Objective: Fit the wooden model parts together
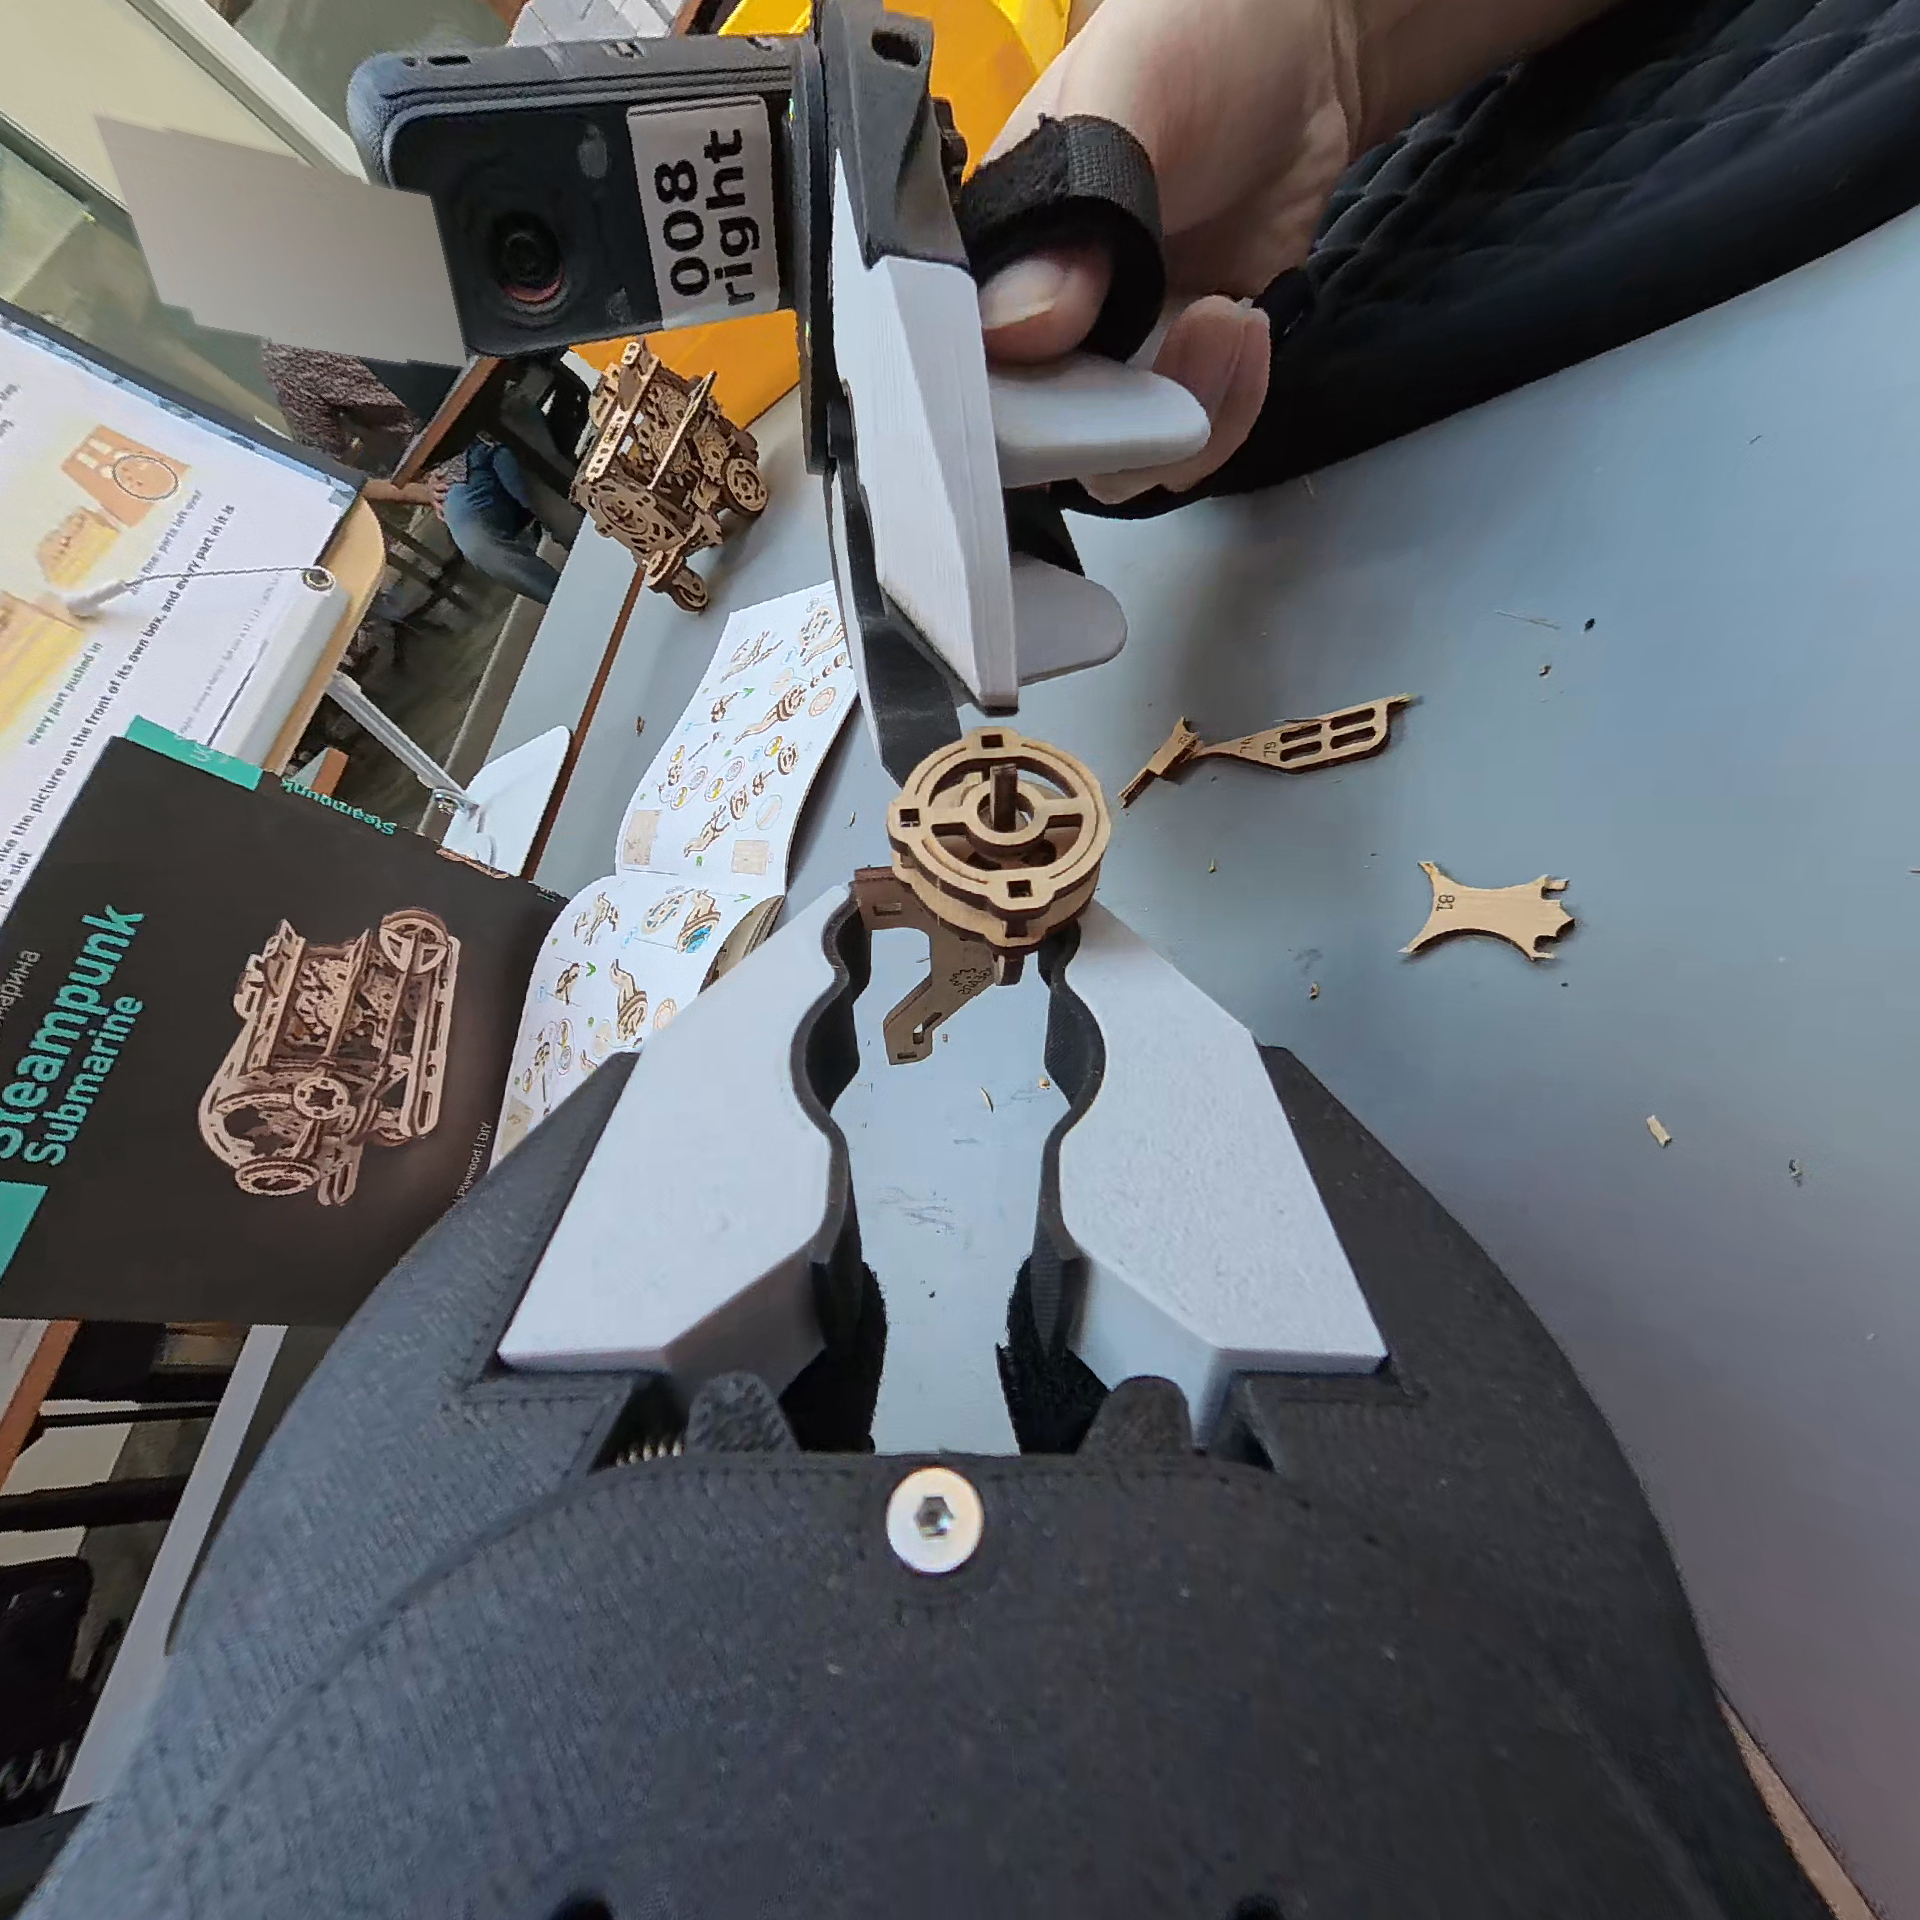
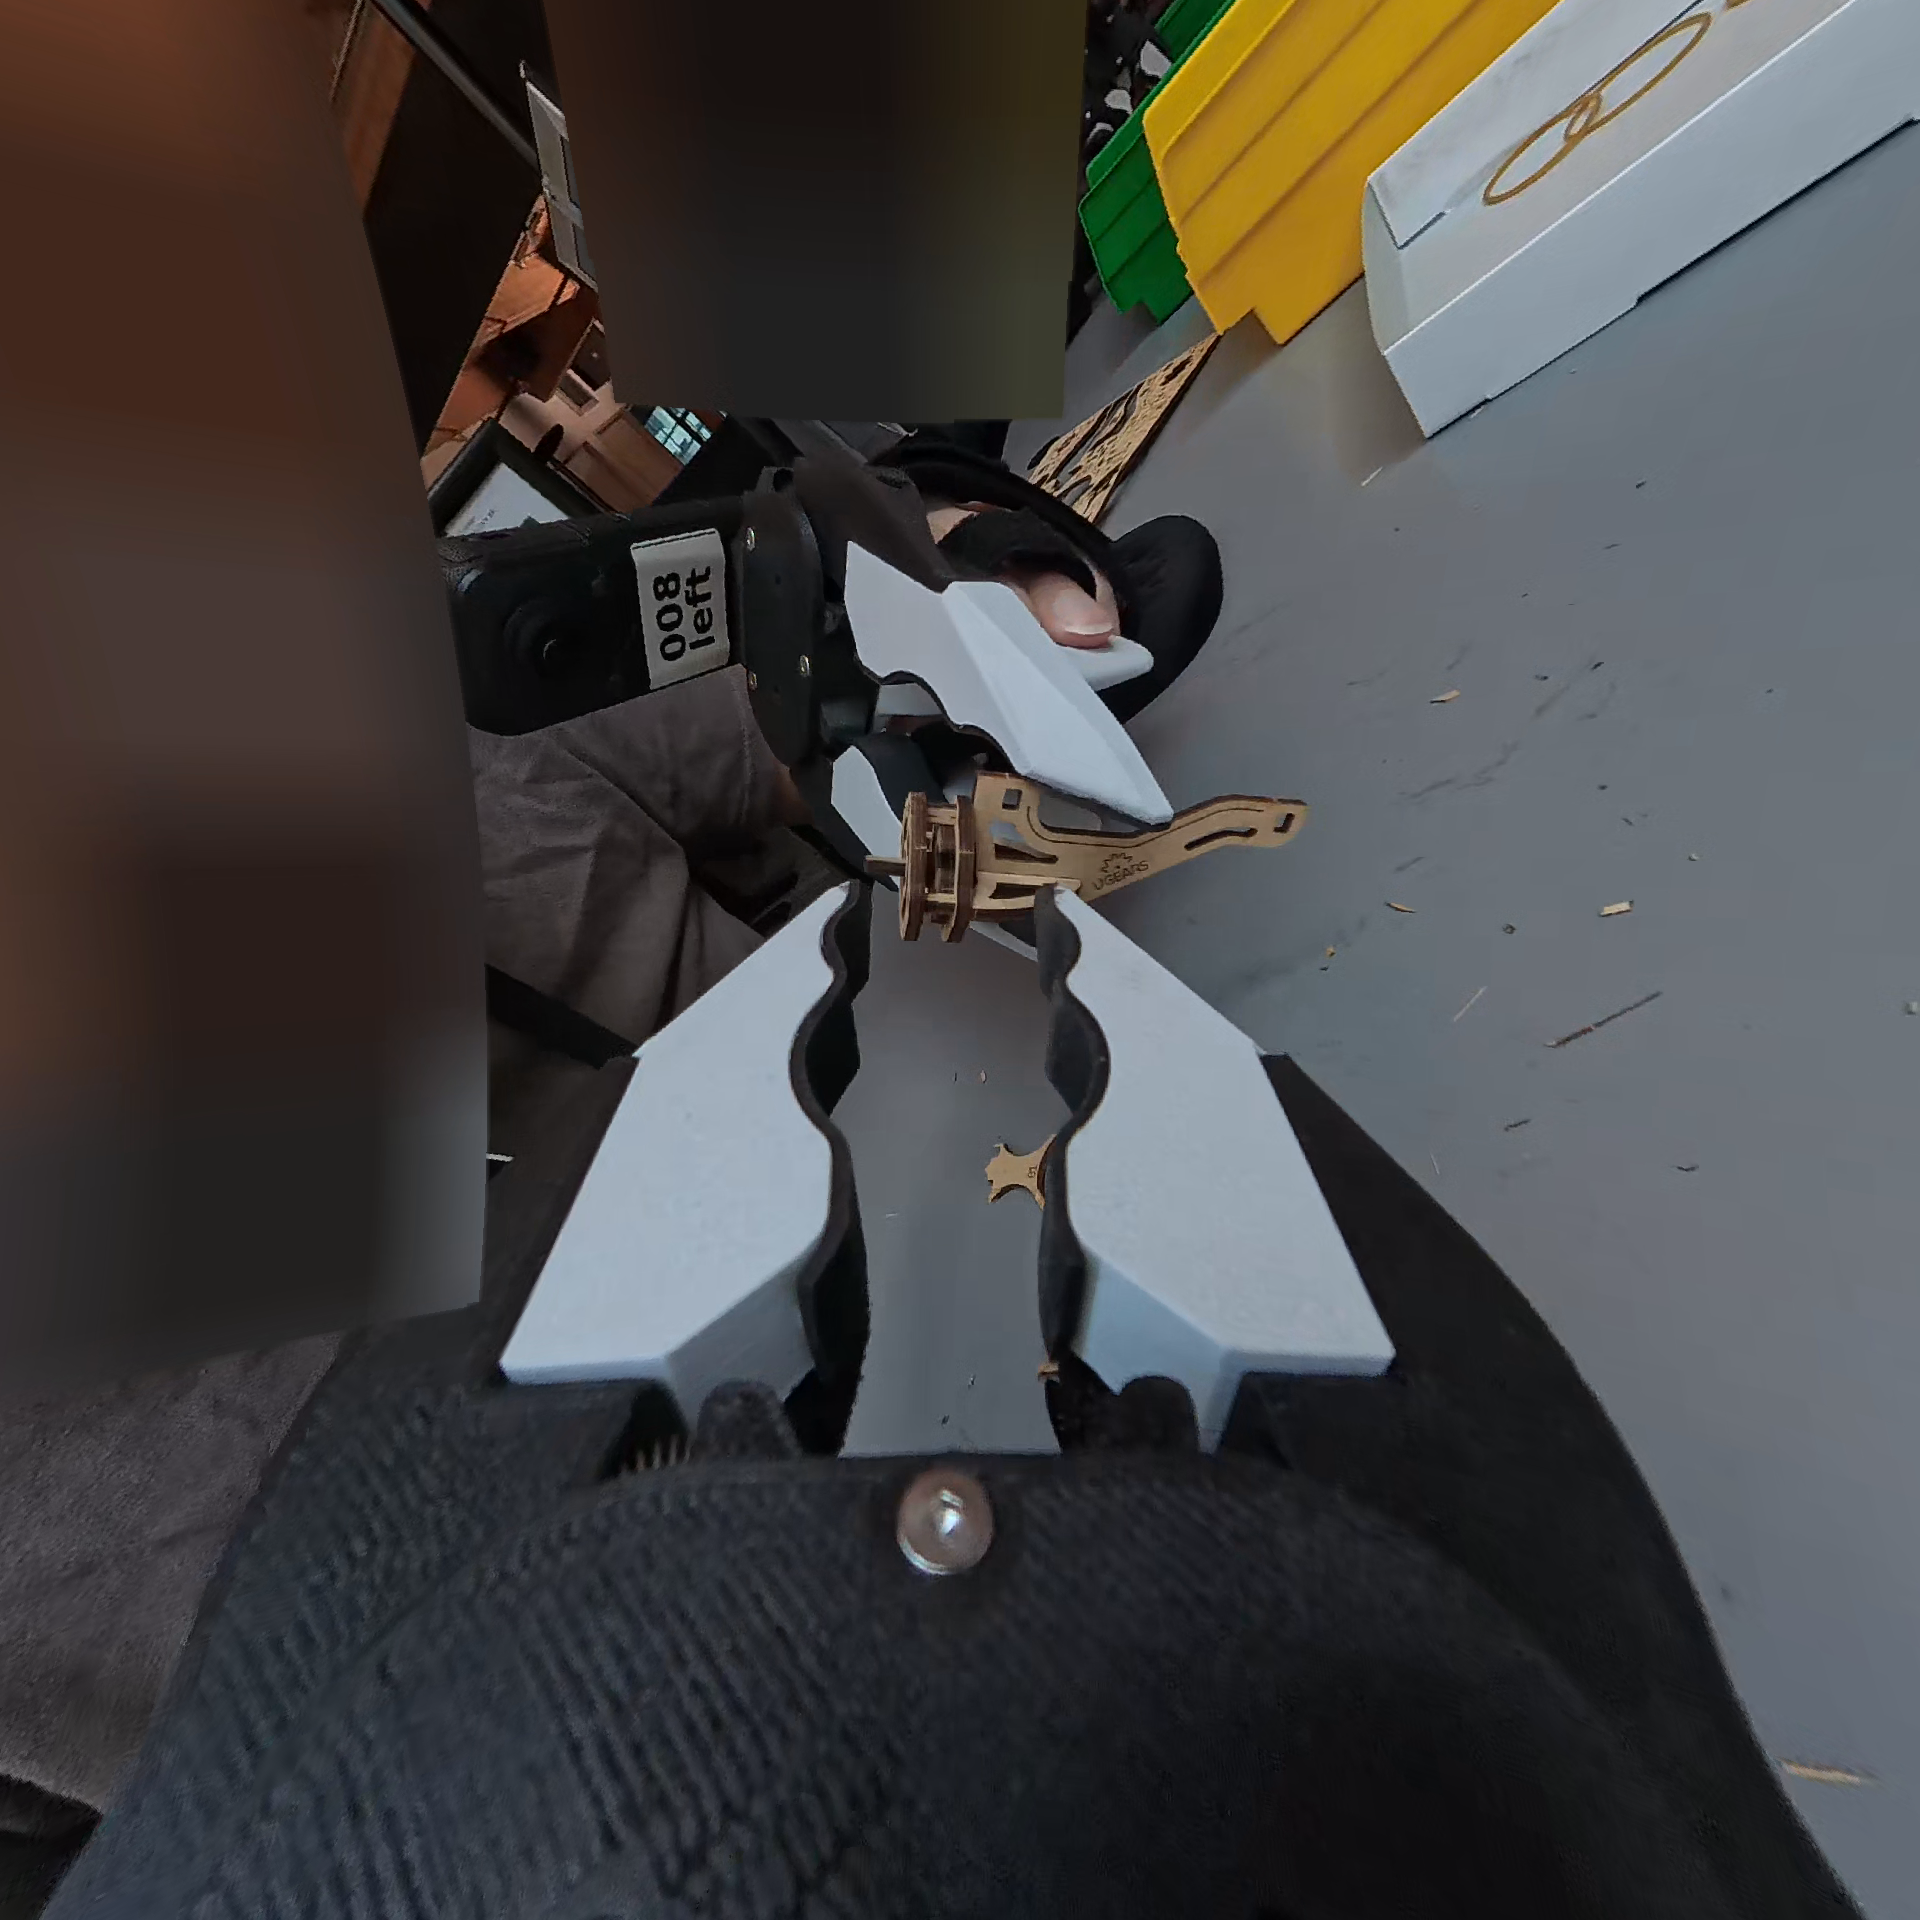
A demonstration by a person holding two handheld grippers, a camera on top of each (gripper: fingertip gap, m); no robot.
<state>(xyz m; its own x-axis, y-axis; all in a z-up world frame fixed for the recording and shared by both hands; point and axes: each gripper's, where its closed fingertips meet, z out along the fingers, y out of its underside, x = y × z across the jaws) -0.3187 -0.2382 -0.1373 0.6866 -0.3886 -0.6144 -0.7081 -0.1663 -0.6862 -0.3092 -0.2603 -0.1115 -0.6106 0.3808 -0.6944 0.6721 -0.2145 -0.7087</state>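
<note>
My left gripper (image 1: 961, 925) is shut on a small wooden assembly (image 1: 997, 831): a round stacked wheel with an axle through it, fixed to a flat slotted arm. It holds the assembly above the grey table (image 1: 1558, 1091). In the right wrist view the wheel (image 2: 935, 862) is edge-on and the flat arm (image 2: 1195, 831) sticks out to the right, pinched by the left gripper (image 2: 1091, 821). My right gripper (image 2: 951, 909) is open, its tips either side of the wheel, and I see no firm contact. In the left wrist view the right gripper (image 1: 951, 727) comes down from above onto the wheel.
Two loose flat wooden parts (image 1: 1299, 743) (image 1: 1486, 909) lie right of the assembly; another small part (image 2: 1023, 1174) lies under my right gripper. A dark kit box (image 1: 239, 1039), an open instruction booklet (image 1: 727, 810) and a built wooden model (image 1: 665, 478) stand left. Yellow and green bins (image 2: 1299, 156) and a white box (image 2: 1610, 208) line the far edge. My two grippers' fingertips are within a few centimetres of each other.
</note>
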